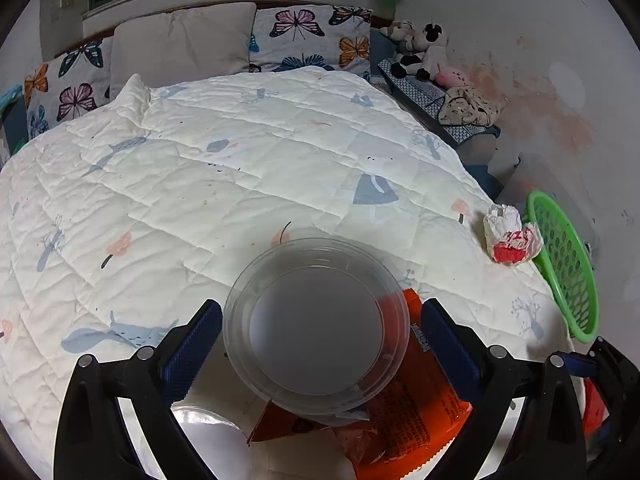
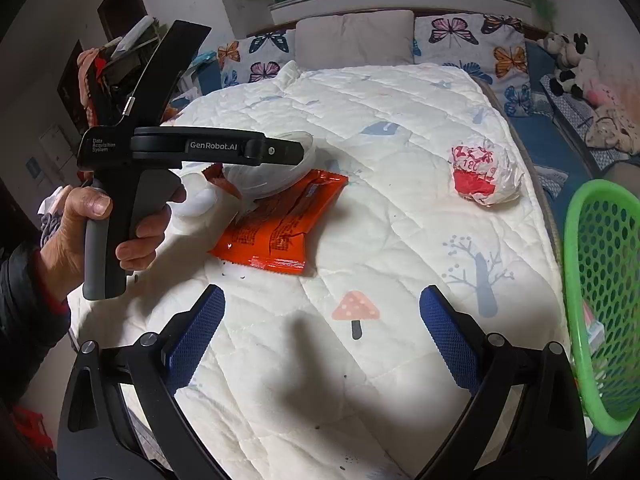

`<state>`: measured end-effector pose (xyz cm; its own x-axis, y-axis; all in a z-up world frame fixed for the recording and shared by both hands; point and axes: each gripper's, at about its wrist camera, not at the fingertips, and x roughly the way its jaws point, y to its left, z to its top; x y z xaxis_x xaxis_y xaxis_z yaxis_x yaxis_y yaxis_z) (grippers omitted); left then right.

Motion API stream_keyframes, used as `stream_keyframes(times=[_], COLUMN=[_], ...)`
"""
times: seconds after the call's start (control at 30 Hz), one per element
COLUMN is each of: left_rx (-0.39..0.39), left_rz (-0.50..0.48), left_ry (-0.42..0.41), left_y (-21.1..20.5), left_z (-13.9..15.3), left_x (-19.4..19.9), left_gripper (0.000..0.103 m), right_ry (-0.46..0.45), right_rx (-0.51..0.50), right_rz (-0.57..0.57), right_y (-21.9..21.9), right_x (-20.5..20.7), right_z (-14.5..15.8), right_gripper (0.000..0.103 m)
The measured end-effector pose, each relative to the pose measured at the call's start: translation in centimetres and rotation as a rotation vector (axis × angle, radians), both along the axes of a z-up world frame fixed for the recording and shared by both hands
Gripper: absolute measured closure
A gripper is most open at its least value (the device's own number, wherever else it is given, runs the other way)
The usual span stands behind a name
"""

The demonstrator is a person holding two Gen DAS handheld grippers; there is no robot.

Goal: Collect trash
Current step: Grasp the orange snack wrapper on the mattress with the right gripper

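A clear plastic cup point(image 1: 316, 328) stands between the fingers of my left gripper point(image 1: 322, 344), which is open, pads on either side and apart from it. The cup rests on an orange snack wrapper point(image 1: 416, 420), which also shows in the right wrist view point(image 2: 280, 224). A crumpled red-and-white paper wrapper point(image 1: 510, 236) lies near the bed's right edge, also in the right wrist view point(image 2: 484, 176). A green mesh basket point(image 2: 600, 300) hangs beside the bed. My right gripper point(image 2: 322, 324) is open and empty above the quilt.
The white quilt point(image 2: 400, 112) covers the bed, with butterfly pillows point(image 1: 308, 36) at the head. Soft toys point(image 1: 420, 48) sit at the far right. A white round lid point(image 1: 208, 436) lies next to the orange wrapper. The left hand-held gripper body point(image 2: 168, 148) shows at left.
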<state>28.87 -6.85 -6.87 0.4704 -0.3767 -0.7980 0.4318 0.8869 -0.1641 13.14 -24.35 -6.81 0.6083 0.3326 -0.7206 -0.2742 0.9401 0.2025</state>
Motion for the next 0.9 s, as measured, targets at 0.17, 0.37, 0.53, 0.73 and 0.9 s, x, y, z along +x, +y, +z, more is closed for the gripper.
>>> stream_keyframes(times=[0.17, 0.37, 0.53, 0.73, 0.9], left_rx=[0.024, 0.012, -0.019, -0.057, -0.100], left_rz=[0.011, 0.007, 0.010, 0.046, 0.086], left_ry=[0.024, -0.012, -0.043, -0.089, -0.120], left_y=[-0.2, -0.1, 0.4, 1.8, 3.4], left_z=[-1.1, -1.2, -0.3, 1.4, 3.3], left_x=[0.4, 0.1, -0.3, -0.8, -1.2], left_gripper=[0.007, 0.009, 0.012, 0.013, 0.013], right_ry=[0.000, 0.003, 0.006, 0.007, 0.020], right_rx=[-0.006, -0.001, 0.006, 0.020, 0.039], right_rz=[0.011, 0.023, 0.036, 0.048, 0.046], right_y=[0.3, 0.9, 1.8, 3.3, 4.9], right_x=[0.0, 0.3, 0.8, 1.9, 3.5], right_z=[-0.1, -0.2, -0.3, -0.1, -0.3], right_gripper=[0.006, 0.006, 0.006, 0.006, 0.006])
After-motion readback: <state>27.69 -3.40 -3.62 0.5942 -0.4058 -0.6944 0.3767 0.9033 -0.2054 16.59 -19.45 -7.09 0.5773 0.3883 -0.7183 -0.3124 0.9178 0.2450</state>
